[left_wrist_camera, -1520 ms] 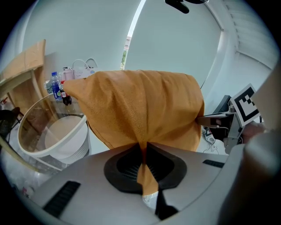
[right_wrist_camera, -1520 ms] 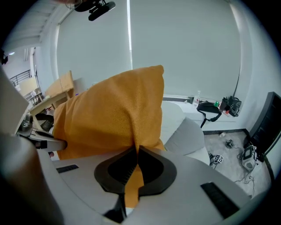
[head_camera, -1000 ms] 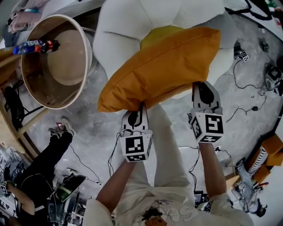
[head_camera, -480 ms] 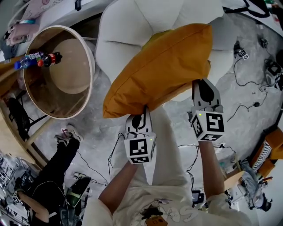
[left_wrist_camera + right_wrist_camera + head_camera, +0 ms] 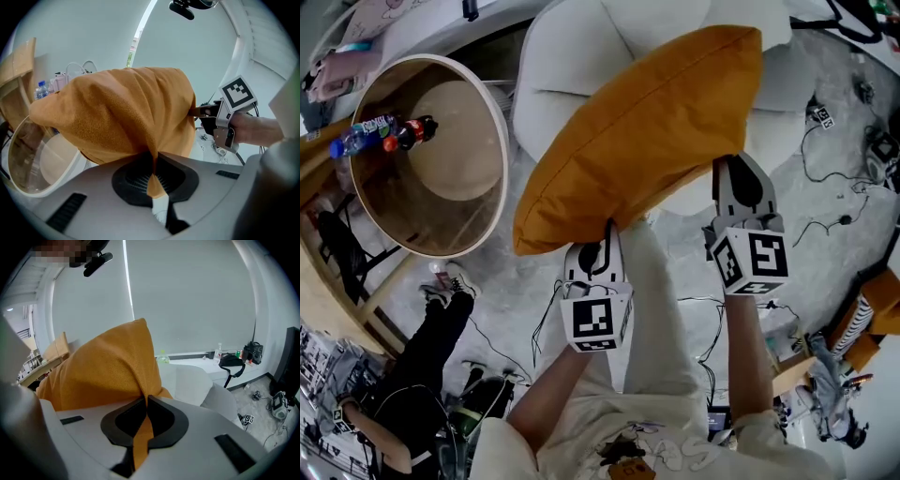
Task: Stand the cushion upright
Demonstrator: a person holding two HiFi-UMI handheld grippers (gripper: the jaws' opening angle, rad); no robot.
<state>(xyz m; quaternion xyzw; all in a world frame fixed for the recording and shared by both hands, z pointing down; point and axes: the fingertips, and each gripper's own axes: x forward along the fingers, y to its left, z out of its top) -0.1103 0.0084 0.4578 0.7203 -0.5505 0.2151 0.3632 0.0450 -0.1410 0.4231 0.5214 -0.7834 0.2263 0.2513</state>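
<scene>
An orange cushion [image 5: 647,122] hangs in the air over the white armchair [image 5: 572,66], tilted with its far right corner highest. My left gripper [image 5: 607,227] is shut on the cushion's near edge, with orange fabric [image 5: 152,154] pinched between its pads. My right gripper [image 5: 733,164] is shut on the same edge further right, and a fold of cushion [image 5: 143,413] runs down between its jaws. In the left gripper view the right gripper [image 5: 211,112] shows at the cushion's right side. The cushion's underside is hidden.
A round wooden side table [image 5: 492,141] with a glass-like rim stands left of the armchair; bottles [image 5: 380,134] lie at its far side. Cables [image 5: 834,202] trail over the grey floor at the right. A person in black [image 5: 403,366] is at the lower left.
Both grippers have carried the cushion a little further toward the armchair, and it now covers more of the seat. The grips are unchanged.
</scene>
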